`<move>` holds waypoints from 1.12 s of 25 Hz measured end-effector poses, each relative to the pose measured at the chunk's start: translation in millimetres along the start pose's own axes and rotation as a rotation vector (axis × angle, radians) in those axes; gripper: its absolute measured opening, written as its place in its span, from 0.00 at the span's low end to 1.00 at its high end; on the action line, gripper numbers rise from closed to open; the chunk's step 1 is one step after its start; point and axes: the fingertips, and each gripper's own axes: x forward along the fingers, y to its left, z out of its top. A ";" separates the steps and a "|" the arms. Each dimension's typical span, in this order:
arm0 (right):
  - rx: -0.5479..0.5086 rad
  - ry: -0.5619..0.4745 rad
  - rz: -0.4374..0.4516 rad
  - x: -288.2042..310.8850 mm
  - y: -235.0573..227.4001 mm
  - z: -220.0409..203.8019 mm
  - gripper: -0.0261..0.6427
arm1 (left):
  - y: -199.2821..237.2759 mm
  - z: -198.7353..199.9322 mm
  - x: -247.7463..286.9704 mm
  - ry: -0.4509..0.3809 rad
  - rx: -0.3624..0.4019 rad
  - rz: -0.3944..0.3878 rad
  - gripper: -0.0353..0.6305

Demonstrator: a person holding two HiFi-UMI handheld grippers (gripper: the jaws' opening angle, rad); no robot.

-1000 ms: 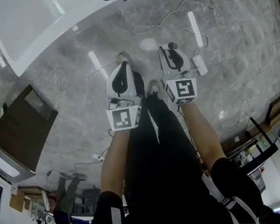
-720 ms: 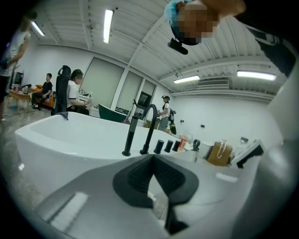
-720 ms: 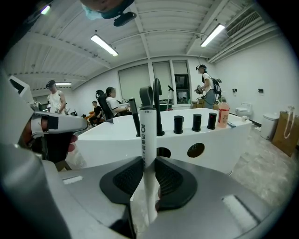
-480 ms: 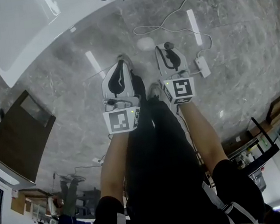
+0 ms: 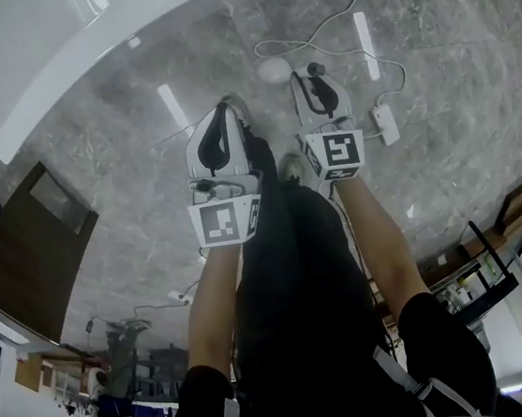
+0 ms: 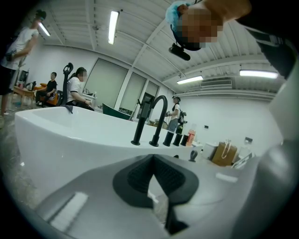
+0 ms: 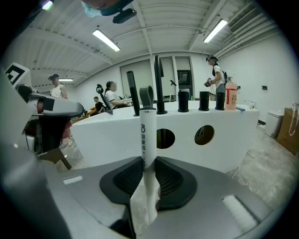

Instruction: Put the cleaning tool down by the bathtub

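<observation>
Left gripper view: we see the left gripper (image 6: 153, 163) with jaws drawn together at the tips and nothing in them, the bathtub (image 6: 60, 140) wall close ahead. Right gripper view: the right gripper (image 7: 148, 161) jaws pinch the white handle of the cleaning tool (image 7: 147, 130), held upright over the floor (image 7: 266, 168) near the tub's side, and we can't tell if its lower end touches down. We judge it light and stiff, with a smooth plastic handle that could swivel in the pads, so a mid-handle hold suits setting it down beside the tub.
</observation>
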 end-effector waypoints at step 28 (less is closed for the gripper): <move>-0.001 0.029 -0.013 95.1 -14.5 -96.3 0.17 | 21.4 -56.9 50.9 -0.032 0.012 -0.045 0.07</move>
